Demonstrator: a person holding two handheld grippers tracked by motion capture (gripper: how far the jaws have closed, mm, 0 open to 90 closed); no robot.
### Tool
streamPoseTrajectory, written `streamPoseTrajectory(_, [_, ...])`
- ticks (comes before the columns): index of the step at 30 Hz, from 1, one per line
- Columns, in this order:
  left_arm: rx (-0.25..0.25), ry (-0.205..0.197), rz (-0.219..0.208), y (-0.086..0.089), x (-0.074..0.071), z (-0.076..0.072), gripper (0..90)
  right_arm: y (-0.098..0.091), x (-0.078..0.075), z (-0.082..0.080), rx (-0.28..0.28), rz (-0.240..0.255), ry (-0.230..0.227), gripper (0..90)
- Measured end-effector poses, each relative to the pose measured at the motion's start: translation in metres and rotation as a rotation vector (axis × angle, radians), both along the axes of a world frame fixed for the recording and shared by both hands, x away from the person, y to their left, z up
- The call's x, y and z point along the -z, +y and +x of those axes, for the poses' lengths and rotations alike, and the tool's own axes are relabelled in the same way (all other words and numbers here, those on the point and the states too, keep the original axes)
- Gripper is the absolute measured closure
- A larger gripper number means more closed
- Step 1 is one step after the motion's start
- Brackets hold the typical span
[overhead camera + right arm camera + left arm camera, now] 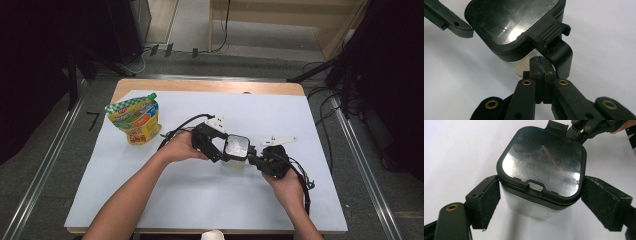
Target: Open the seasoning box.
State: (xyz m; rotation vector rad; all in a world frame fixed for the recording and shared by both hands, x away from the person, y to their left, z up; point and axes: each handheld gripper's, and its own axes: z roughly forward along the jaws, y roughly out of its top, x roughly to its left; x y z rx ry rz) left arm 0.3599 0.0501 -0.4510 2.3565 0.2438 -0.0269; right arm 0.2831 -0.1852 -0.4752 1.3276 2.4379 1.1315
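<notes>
container (541, 167) between left fingers (487, 200)

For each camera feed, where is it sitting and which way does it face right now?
High view: above the person's side, facing forward and down on the table; both forearms, left gripper and right gripper meet at the container.
Left gripper view: rides the left gripper, jaws flanking the container.
Right gripper view: rides the right gripper, shut, at the lid's latch.
Shared: both gripper views show the container's shiny lid.
</notes>
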Motion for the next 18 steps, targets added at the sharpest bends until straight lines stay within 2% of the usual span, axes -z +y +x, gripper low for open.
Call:
streamPoseTrajectory(4, [-0.002,0.002,0.004,0.0,-0.001,0.0,17.2,0.0,0.0,0.0,0.002,0.0,0.001,90.0])
streamPoseTrajectory(8, [-0.009,0.03,-0.061,0.004,-0.008,0.003,20.1,0.0,0.0,0.0,0.002,-0.002,-0.003,90.0])
streamPoseTrajectory(12, [0.002,-0.002,-0.041,0.003,-0.009,0.0,21.2,0.0,0.0,0.0,0.0,0.0,-0.002,90.0])
streamPoseTrajectory(17, [-0.008,0.005,-0.036,0.003,-0.011,-0.001,21.6,0.0,0.0,0.0,0.003,-0.003,-0.001,90.0])
streamPoseTrajectory(18, [-0.012,0.007,-0.05,0.003,-0.013,-0.002,22.2,0.0,0.0,0.0,0.006,-0.003,0.001,90.0])
